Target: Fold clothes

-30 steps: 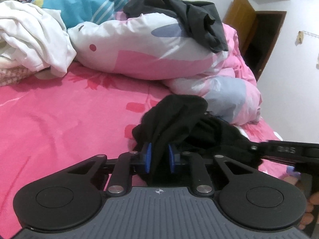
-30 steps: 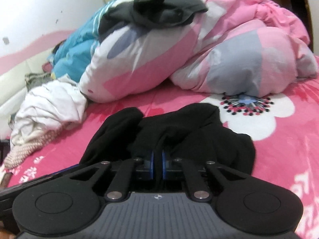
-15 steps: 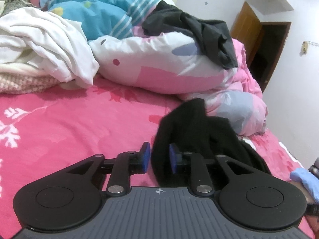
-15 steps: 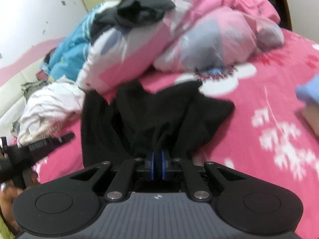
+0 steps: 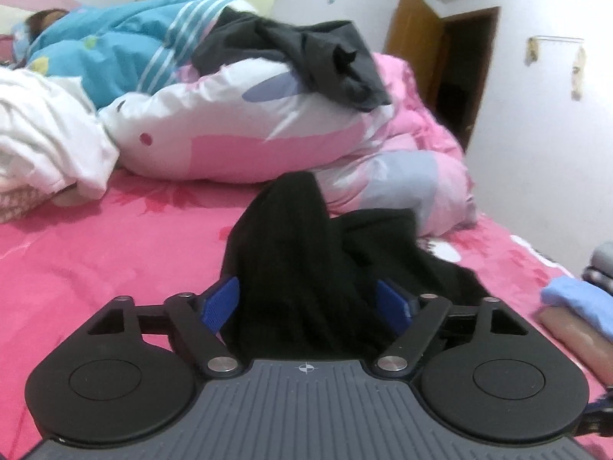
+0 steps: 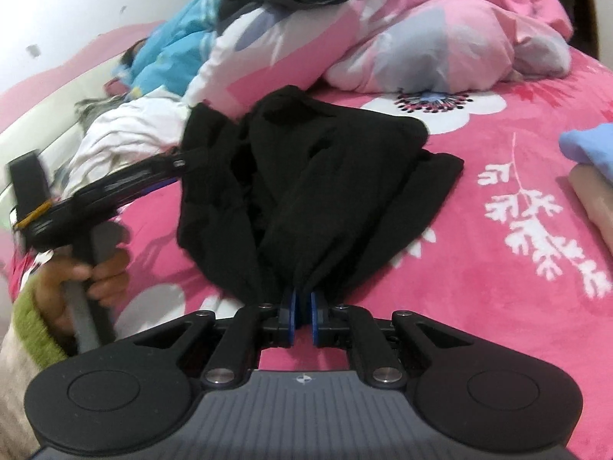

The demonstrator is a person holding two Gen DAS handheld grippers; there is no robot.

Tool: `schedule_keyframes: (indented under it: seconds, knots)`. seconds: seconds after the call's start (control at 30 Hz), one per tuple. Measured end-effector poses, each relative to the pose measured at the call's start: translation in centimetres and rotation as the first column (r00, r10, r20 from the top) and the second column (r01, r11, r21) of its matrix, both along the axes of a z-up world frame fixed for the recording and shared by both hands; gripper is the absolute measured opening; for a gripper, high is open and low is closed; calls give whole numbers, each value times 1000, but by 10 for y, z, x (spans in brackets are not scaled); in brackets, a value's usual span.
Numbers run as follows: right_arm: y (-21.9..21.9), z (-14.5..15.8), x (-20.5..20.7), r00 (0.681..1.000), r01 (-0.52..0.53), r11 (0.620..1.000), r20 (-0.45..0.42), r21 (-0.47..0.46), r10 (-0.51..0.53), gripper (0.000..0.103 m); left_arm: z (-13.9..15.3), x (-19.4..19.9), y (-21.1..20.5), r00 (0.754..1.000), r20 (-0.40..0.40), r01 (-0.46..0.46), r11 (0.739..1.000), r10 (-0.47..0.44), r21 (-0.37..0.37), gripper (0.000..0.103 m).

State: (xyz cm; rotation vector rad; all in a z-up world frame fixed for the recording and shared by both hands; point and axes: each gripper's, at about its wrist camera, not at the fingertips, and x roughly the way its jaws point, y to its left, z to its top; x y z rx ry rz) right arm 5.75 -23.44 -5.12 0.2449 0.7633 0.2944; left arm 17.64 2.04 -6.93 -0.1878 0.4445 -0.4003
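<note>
Black garment (image 6: 306,176) bunched in a loose heap on the pink bedsheet (image 6: 498,287), just short of the pink and white duvet (image 5: 237,130). Near edge pinched tight between the pads of the right gripper (image 6: 302,320). Left gripper (image 5: 306,303) opening, pads spread to either side of a raised fold, no longer pressing it. Risk from here: with one side let go, cloth likely to slump or twist under the right-hand pull, spoiling any crease. Garment type and seams impossible to read in the black folds. Folded blue and beige items (image 5: 574,306) cut off at the frame edge. Left hand (image 6: 76,280) blurred.
</note>
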Motion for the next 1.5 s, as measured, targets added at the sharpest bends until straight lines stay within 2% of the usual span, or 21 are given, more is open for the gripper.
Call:
schedule_keyframes:
  seconds: [0.07,0.1,0.13,0.27,0.33,0.47,0.6,0.7,0.73,0.8,0.87,0.97,1.03,1.13,1.2,1.23,1.27,1.3,1.37,1.43,1.5]
  knots:
    - [-5,3,-3,1000,9,1000,13,-1,-9,8,-4,8,2,999,-36,-27,999,26,-22,42]
    - [-8,3,-4,1000,22,1000,16,4,-22,8,-6,12,5,998,-53,-38,998,36,-42,34]
    - [-11,4,-5,999,37,999,17,11,-37,8,-7,14,9,996,-68,-54,996,50,-65,18]
    - [-23,5,-9,995,100,994,17,48,-100,8,-6,10,34,987,-106,-137,975,120,-176,8]
    - [-30,9,-15,991,126,990,31,71,-128,8,-2,-2,53,978,-120,-194,952,169,-238,5]
    - [-41,15,-26,986,148,984,65,94,-155,8,6,-46,90,957,-118,-289,905,265,-311,3]
    - [-49,10,-29,983,163,978,57,129,-172,8,5,-88,116,930,-149,-367,878,336,-307,3]
    - [-50,6,-31,983,167,973,49,158,-177,8,4,-101,121,932,-171,-358,889,320,-286,4]
    - [-50,5,-31,983,164,973,50,162,-174,8,4,-101,121,934,-181,-348,894,307,-281,5]
    - [-47,4,-33,985,156,974,53,166,-167,8,7,-93,114,946,-193,-306,917,261,-256,23]
    - [-45,4,-36,985,151,974,54,168,-162,9,11,-84,101,955,-182,-271,937,234,-221,56]
    - [-43,4,-41,985,154,975,56,163,-165,9,13,-60,74,971,-154,-207,966,183,-158,84]
    - [-43,5,-44,984,162,974,53,157,-172,9,12,-37,54,975,-169,-164,982,146,-98,98]
    - [-45,7,-48,981,177,973,49,147,-186,10,4,-7,24,976,-180,-124,992,119,-17,98]
    - [-46,8,-50,980,187,973,48,137,-195,10,-5,7,7,975,-182,-121,992,124,31,94]
    - [-46,8,-51,979,191,973,47,132,-199,10,-9,10,3,975,-183,-117,992,123,44,80]
    - [-47,8,-52,978,196,972,45,128,-203,10,-13,13,-1,974,-192,-111,992,119,53,58]
    - [-47,8,-52,978,199,972,44,125,-206,10,-17,15,-1,971,-209,-110,993,119,52,49]
    - [-47,9,-53,977,199,972,47,122,-206,10,-18,11,5,964,-228,-135,991,134,15,22]
    - [-46,9,-53,978,197,973,53,118,-204,10,-17,3,11,961,-227,-161,987,155,-11,13]
    - [-44,8,-52,978,195,974,53,118,-202,10,-14,-9,17,961,-212,-190,981,179,-32,9]
